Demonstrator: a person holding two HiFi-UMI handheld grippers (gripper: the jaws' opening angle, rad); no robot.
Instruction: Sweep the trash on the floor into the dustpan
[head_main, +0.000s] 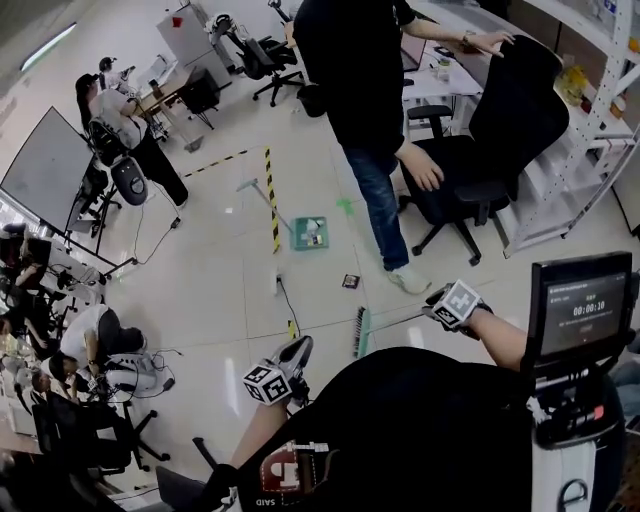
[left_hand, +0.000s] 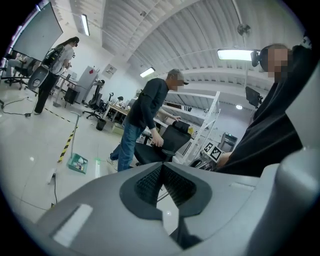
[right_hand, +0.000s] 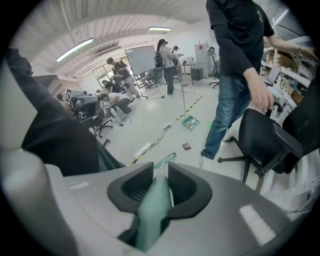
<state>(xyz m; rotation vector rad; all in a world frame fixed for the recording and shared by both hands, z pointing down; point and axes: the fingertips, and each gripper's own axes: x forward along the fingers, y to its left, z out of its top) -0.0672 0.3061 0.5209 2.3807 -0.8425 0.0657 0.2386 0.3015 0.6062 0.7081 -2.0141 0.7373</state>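
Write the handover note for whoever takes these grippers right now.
Left gripper: shut, empty.
Right gripper: shut on the green broom handle; the broom head is on the floor just ahead.
The dustpan stands further out by the striped tape, with some bits in it.
A small dark piece of trash lies between them.
Left to do: sweep it in.
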